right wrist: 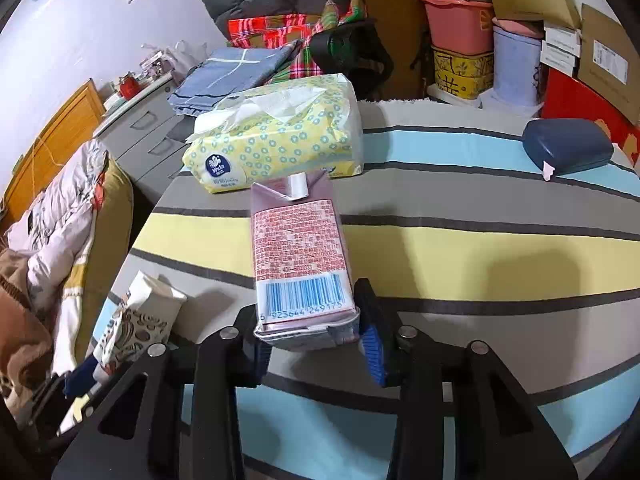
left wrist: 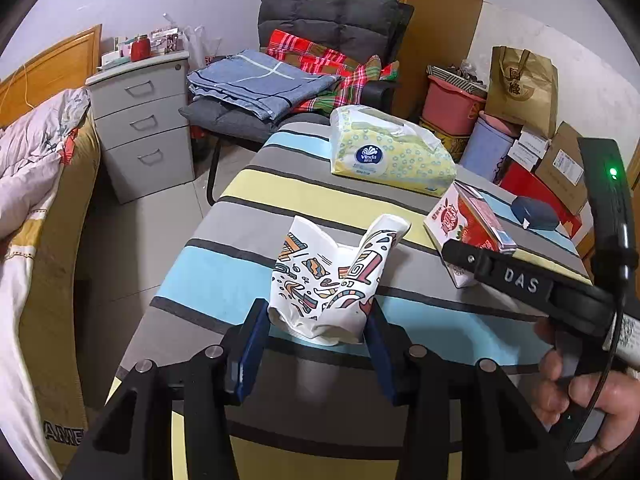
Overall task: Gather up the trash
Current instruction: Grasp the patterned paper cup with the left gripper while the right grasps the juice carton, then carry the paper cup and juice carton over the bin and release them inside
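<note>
My left gripper (left wrist: 318, 322) is shut on a crushed paper cup (left wrist: 332, 280) with a coloured doodle print, held just above the striped table (left wrist: 224, 264). My right gripper (right wrist: 310, 334) is shut on a red and white strawberry milk carton (right wrist: 300, 256), barcode end between the fingers. The carton also shows in the left wrist view (left wrist: 468, 226), with the right gripper (left wrist: 460, 258) around it. The cup and left gripper show at the lower left of the right wrist view (right wrist: 136, 320).
A yellow Vinda tissue pack (left wrist: 392, 154) lies at the table's far end. A dark blue case (right wrist: 568, 146) lies at the far right. Bed (left wrist: 36, 184) on the left, grey drawers (left wrist: 144, 120), a chair with folded cloths (left wrist: 280, 80), and buckets, bags and boxes (left wrist: 520, 120) stand beyond.
</note>
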A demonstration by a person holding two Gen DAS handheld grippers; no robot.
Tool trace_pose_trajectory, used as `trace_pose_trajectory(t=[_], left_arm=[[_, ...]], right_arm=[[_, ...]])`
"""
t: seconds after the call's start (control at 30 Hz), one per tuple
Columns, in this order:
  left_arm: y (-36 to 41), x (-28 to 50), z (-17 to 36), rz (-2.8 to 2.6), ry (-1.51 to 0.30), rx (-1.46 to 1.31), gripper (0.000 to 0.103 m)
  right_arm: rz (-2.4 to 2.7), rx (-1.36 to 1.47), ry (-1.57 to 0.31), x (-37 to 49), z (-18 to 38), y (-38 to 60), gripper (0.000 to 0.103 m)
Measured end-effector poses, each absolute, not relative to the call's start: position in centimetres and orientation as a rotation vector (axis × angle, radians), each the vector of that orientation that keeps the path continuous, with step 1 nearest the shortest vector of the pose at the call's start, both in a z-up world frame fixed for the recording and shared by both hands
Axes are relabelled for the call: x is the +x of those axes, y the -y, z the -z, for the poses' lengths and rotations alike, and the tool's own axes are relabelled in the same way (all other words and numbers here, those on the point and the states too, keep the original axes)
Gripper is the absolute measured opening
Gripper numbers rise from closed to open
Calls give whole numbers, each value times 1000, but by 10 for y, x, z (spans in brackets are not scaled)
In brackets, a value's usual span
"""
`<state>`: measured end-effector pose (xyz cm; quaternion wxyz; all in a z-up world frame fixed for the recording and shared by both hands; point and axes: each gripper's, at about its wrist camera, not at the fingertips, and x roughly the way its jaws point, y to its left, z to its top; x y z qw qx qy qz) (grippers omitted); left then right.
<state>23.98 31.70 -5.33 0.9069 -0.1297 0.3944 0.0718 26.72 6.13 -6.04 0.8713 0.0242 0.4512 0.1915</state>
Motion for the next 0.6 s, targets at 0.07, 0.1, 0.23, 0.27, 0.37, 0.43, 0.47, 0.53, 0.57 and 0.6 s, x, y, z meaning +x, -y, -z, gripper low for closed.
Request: trace_pose_trajectory(t=[0.07,0.1,0.23,0.27,0.37,0.43,0.47,0.53,0.57,0.6], left_arm=[[-316,239,52,-141,-811,-267,47],[-315,238,52,-139,-811,-266,47],[-309,233,50,-131,-807,-261,47],[-307,231,49,-131,-805,-259,47],[-299,225,47,-125,-802,-251,47],[-295,222,44,-120,-799,-244,47],[-291,219,43,-116,-796,-241,47],[-283,214,40,-111,-793,-226,47],[-278,212,38,-111,-790,-218,47],[-275,210,37,-106,-790,-217,47]], right_arm=[[-405,40,-938,263,61,-58,38],[-407,33,-936,262,60,-58,38],[-414,40,-942,258,60,-51,38],[-410,47,-940,257,59,-48,38],[-406,49,-929,251,55,-39,38],[-394,48,-924,248,53,-33,38],[-398,54,-916,246,52,-28,38],[-398,62,-923,244,51,-21,38],[-399,69,-923,243,51,-19,38],[-393,74,-922,241,50,-15,38]])
